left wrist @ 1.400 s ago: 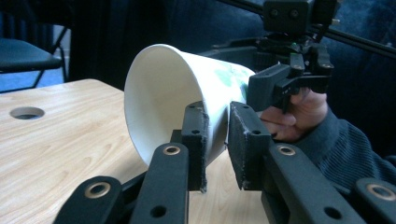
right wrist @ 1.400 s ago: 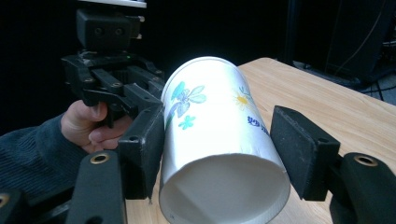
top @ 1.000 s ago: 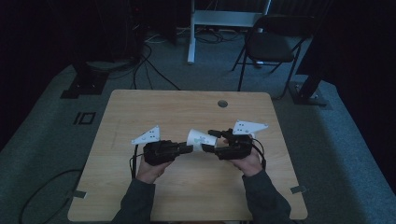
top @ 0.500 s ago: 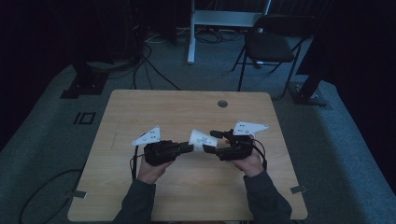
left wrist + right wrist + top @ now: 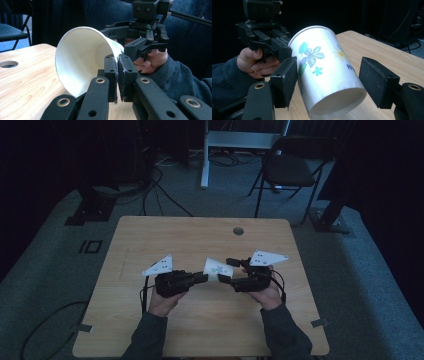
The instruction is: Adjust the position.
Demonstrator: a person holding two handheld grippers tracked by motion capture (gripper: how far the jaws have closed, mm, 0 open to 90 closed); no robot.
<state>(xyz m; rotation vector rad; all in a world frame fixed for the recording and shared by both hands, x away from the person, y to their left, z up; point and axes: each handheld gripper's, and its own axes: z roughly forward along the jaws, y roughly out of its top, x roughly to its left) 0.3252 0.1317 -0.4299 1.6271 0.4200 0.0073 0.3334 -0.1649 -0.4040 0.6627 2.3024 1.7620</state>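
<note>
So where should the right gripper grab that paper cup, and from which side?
Grip the paper cup across its lower wall near the closed base, coming from the base end. The cup lies tilted, its rim pinched by the left gripper, and the right gripper is open with its jaws already on either side of that narrower end.

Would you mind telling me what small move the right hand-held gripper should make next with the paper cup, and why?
Probably close the right hand-held gripper on the paper cup. Its jaws stand open on either side of the cup's base, one pad near the wall, while the left hand-held gripper is shut on the rim.
</note>
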